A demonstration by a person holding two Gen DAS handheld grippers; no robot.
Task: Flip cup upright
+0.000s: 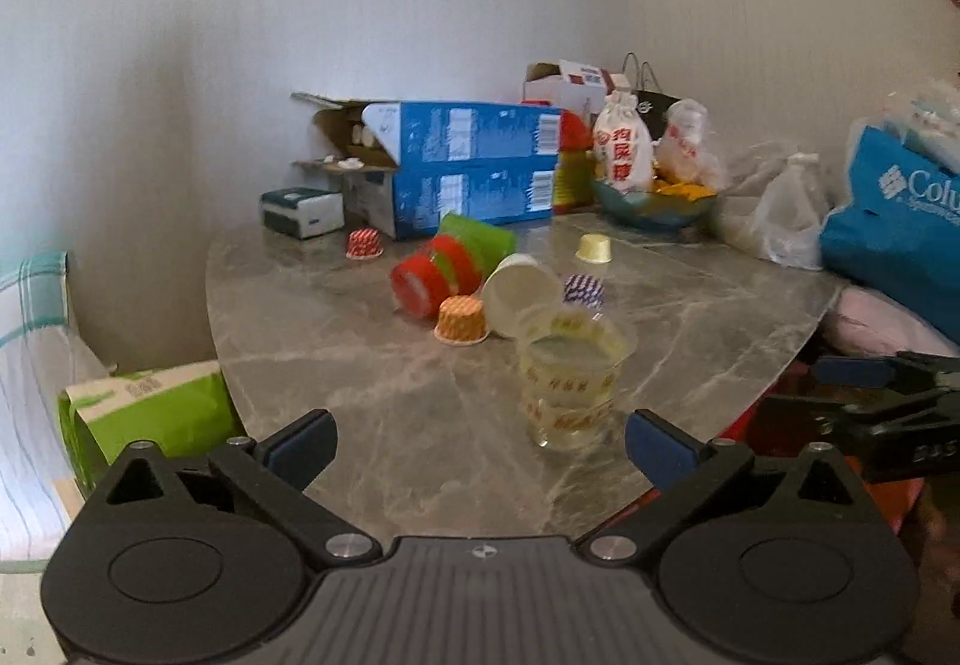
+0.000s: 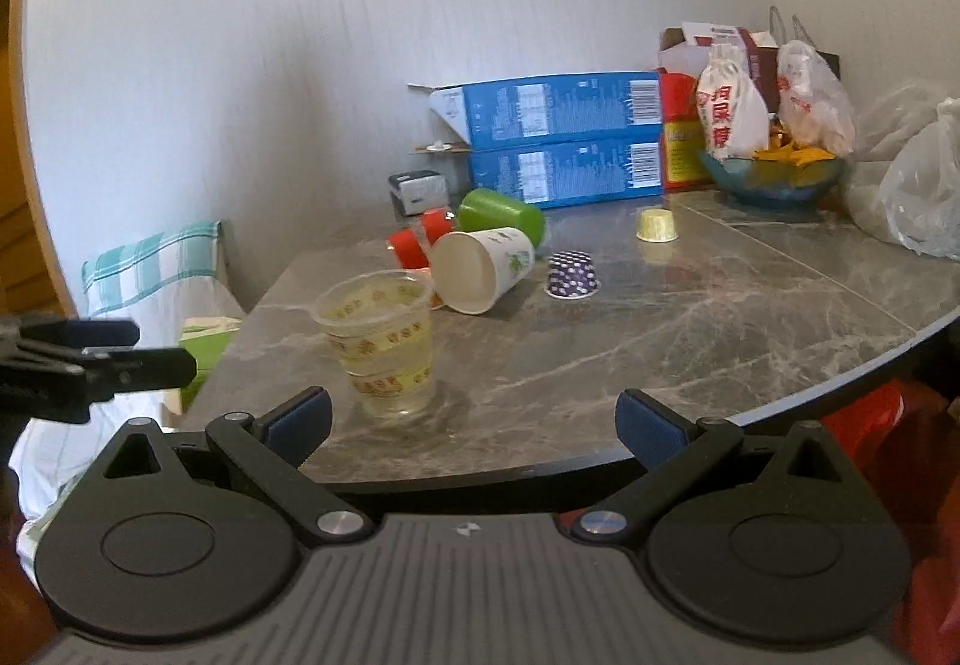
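Note:
A clear plastic cup [image 1: 567, 383] with yellow and red print stands upright on the marble table [image 1: 360, 365], near its front edge; it also shows in the right wrist view [image 2: 384, 344]. My left gripper [image 1: 477, 446] is open and empty, just short of the cup. My right gripper [image 2: 474, 425] is open and empty, with the cup ahead to its left. A white paper cup [image 2: 480, 269] lies on its side behind it, as does a stack of red and green cups [image 1: 453, 263].
Small upside-down cupcake cups sit around: orange [image 1: 461, 320], purple dotted [image 2: 571, 275], yellow [image 2: 657, 225], red [image 1: 365, 243]. Blue boxes [image 2: 558, 149], a bowl of snacks [image 2: 774, 173] and plastic bags [image 2: 918, 179] line the back. A green tissue pack [image 1: 150, 413] sits left of the table.

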